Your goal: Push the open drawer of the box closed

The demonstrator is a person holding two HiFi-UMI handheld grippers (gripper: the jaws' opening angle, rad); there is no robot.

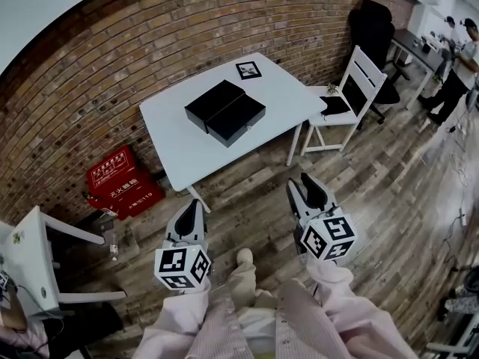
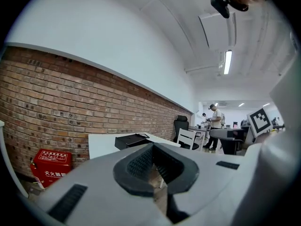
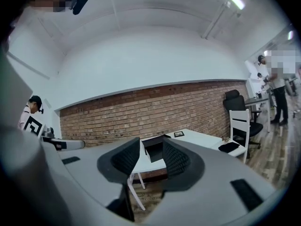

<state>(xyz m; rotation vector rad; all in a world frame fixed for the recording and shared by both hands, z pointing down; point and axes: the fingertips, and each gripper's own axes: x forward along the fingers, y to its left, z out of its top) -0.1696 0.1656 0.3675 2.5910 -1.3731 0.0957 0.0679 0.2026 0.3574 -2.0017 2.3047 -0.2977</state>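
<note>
A black box [image 1: 213, 102] lies on the white table [image 1: 179, 144], and its drawer [image 1: 239, 120] stands pulled out toward the table's right side. Both grippers are held low over the wooden floor, well short of the table. My left gripper [image 1: 191, 203] has its tips together with nothing between them; in the left gripper view [image 2: 153, 146] the box [image 2: 133, 139] shows just beyond the tips. My right gripper [image 1: 308, 185] is open and empty. The right gripper view frames the box [image 3: 155, 147] in the gap between the right gripper's [image 3: 151, 157] pads.
A small framed card [image 1: 248, 69] lies at the table's far corner. A white chair [image 1: 352, 96] stands right of the table, a red fire-equipment case [image 1: 120, 182] against the brick wall at left, another white seat [image 1: 30, 268] at near left. People [image 1: 460, 58] work at far right.
</note>
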